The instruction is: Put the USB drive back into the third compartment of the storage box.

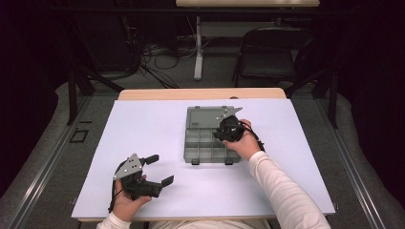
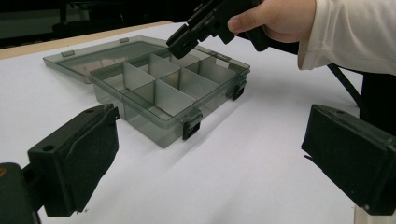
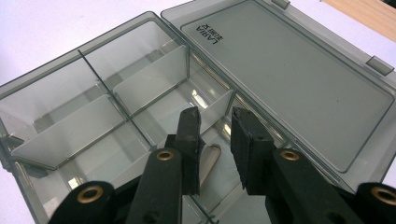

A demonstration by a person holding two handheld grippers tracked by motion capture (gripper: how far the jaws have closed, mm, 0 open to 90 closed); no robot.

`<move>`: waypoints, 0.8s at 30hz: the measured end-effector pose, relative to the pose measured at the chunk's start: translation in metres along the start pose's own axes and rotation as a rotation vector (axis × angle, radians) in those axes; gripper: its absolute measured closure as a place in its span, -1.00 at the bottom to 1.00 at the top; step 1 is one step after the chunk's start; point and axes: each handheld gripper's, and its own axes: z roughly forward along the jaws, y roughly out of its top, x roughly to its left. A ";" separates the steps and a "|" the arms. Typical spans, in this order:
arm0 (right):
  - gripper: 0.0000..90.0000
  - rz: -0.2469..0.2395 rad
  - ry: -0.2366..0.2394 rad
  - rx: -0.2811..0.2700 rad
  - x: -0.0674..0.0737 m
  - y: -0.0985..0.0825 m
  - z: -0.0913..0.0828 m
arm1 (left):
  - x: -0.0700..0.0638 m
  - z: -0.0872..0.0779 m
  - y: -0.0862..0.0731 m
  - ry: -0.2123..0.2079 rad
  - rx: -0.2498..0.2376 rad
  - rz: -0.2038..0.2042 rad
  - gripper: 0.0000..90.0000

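A smoke-grey compartment box (image 1: 205, 143) lay open near the middle of the white table sheet (image 1: 143, 129), its lid (image 1: 207, 116) folded flat on the far side. The right gripper (image 1: 228, 130) hovered over the box's far right compartments, pointing down into them. In the right gripper view its jaws stood a narrow gap apart, released, with nothing between them (image 3: 215, 140). Just below that gap rose an upright divider (image 3: 218, 108) of the box, and a small pale elongated object (image 3: 211, 161) lay on the compartment floor behind the left-hand jaw; what it was could not be told.

The left gripper (image 1: 155, 169) rested low over bare sheet, well apart from the box toward the near left, its jaws spread wide and empty. The left gripper view showed those jaws framing the box's near corner with its two black latches (image 2: 191, 125), and farther off the right hand (image 2: 280, 18) in a cream sleeve (image 2: 350, 32) holding its gripper just above the dividers.

The right gripper view alone showed mirrored lettering (image 3: 210, 35) moulded into the lid and two hinge tabs (image 3: 380, 65) on its far edge. The high view alone showed a folding chair (image 1: 272, 52) and floor cables (image 1: 157, 59) beyond the table.
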 end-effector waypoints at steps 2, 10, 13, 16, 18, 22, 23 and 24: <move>0.57 0.000 -0.001 -0.005 0.000 0.000 -0.001 | 0.000 0.000 0.000 -0.001 0.001 0.001 -0.93; 0.11 0.003 -0.015 -0.056 0.002 0.000 -0.013 | 0.004 0.003 0.002 -0.001 0.003 -0.002 -0.93; -0.03 0.001 -0.035 -0.099 0.003 0.001 -0.020 | 0.005 0.006 0.002 0.006 0.002 -0.003 -0.93; -0.11 0.002 -0.060 -0.140 0.004 0.001 -0.027 | 0.007 0.008 0.002 0.007 0.004 -0.008 -0.93; -0.17 0.007 -0.083 -0.146 0.005 0.001 -0.031 | 0.007 0.009 0.003 0.007 -0.001 -0.013 -0.93; -0.30 0.057 -0.080 -0.157 0.007 -0.002 -0.037 | 0.008 0.010 0.003 0.012 -0.007 -0.017 -0.93; -0.32 0.058 -0.075 -0.162 0.008 -0.002 -0.038 | 0.008 0.011 0.003 0.012 -0.007 -0.020 -0.93; -0.38 0.051 -0.076 -0.165 0.010 -0.002 -0.040 | 0.008 0.011 0.003 0.013 -0.005 -0.024 -0.93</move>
